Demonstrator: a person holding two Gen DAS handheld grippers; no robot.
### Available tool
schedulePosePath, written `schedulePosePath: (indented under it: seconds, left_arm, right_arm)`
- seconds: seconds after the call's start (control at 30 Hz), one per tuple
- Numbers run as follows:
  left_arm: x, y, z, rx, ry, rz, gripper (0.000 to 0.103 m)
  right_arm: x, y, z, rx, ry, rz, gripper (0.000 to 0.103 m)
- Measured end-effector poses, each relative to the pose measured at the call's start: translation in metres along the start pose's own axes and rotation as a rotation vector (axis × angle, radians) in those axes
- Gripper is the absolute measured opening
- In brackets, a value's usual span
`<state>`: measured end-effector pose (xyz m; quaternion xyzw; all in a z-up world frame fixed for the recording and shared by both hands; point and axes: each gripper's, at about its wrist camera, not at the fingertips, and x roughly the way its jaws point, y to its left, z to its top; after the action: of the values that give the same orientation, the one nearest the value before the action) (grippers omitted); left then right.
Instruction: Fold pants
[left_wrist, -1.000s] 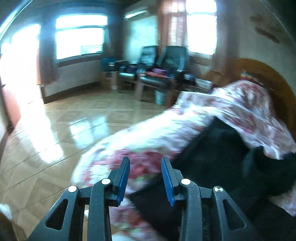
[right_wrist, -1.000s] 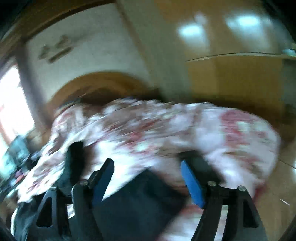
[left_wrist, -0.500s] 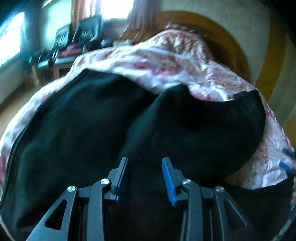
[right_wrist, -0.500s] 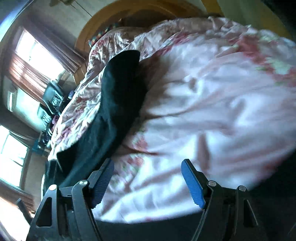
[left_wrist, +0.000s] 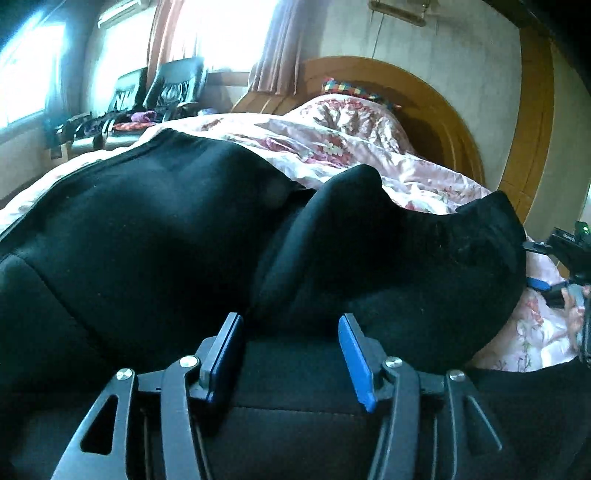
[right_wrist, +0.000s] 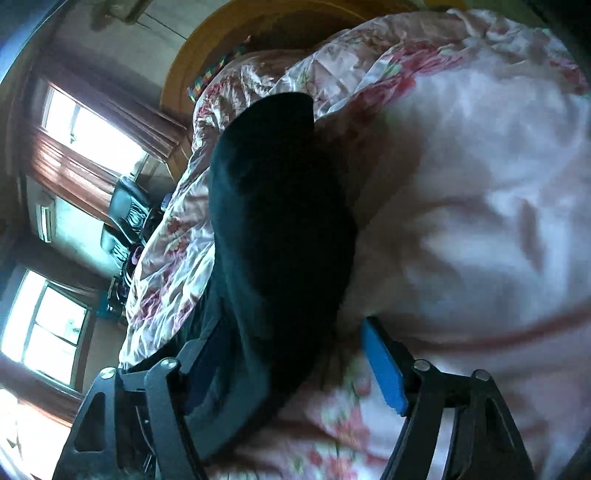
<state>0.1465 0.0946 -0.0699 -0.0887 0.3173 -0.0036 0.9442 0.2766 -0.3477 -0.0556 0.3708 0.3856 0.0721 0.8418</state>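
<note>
1. On the floral quilt (left_wrist: 369, 155) the black pants (left_wrist: 147, 229) are lying spread, their long axis running from the near edge of the quilt away toward the wooden headboard (left_wrist: 436, 110); one dark lobe is bulging up on the headboard side.
2. Just short of the pants, the left gripper (left_wrist: 291, 354) is hovering with its jaws spread and nothing between them; dark cloth is filling the space directly ahead of and under its blue pads (left_wrist: 354, 358), so by my judgement it is the nearer tool to the bulk of the garment.
3. At the pants' outer edge, the right gripper (right_wrist: 295, 365) is sitting with its jaws wide apart, straddling a dark fold of the pants (right_wrist: 280, 221); one pad is lying over the quilt (right_wrist: 480, 184), the other is half lost against the black fabric.
4. A grasp likely turns on each tool closing on the nearest edge of cloth, straight ahead along its fingers.
5. Waistband and leg ends are hard to tell apart in the black; the near part of the pants is cut off below both views; whether either tool is touching cloth cannot be told.
</note>
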Motion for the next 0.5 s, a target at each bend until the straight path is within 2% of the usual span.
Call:
schedulePosePath:
  seconds: [0.03,0.1,0.17,0.2,0.3,0.33,0.43,0.5]
  left_arm:
    - [0.000,0.000,0.000,-0.001,-0.001,-0.001,0.054]
    - [0.002,0.001,-0.001,-0.002,0.003,-0.001,0.054]
    - [0.001,0.003,0.000,-0.002,0.003,-0.002,0.054]
    - [0.001,0.003,-0.001,-0.002,0.002,-0.002,0.054]
    - [0.001,0.004,-0.002,-0.003,0.001,-0.002,0.054]
    - [0.001,0.003,-0.002,-0.003,0.001,-0.002,0.054]
    - [0.002,0.003,-0.002,-0.004,0.001,-0.002,0.054]
    - [0.002,0.003,-0.002,-0.004,0.000,-0.003,0.054]
  right_arm:
    - [0.007,0.001,0.003,-0.001,0.003,0.020,0.062]
    - [0.018,0.002,0.009,0.017,0.000,0.036,0.059]
    - [0.024,0.004,0.015,0.052,-0.011,0.057,0.035]
    - [0.024,0.008,0.017,0.043,-0.021,0.040,0.018]
    - [0.002,0.047,0.013,-0.128,-0.080,0.018,0.016]
    - [-0.010,0.068,0.007,-0.226,-0.102,0.015,0.015]
    - [-0.047,0.116,-0.024,-0.461,-0.137,0.052,0.015]
    - [-0.067,0.132,-0.052,-0.568,-0.126,0.084,0.015]
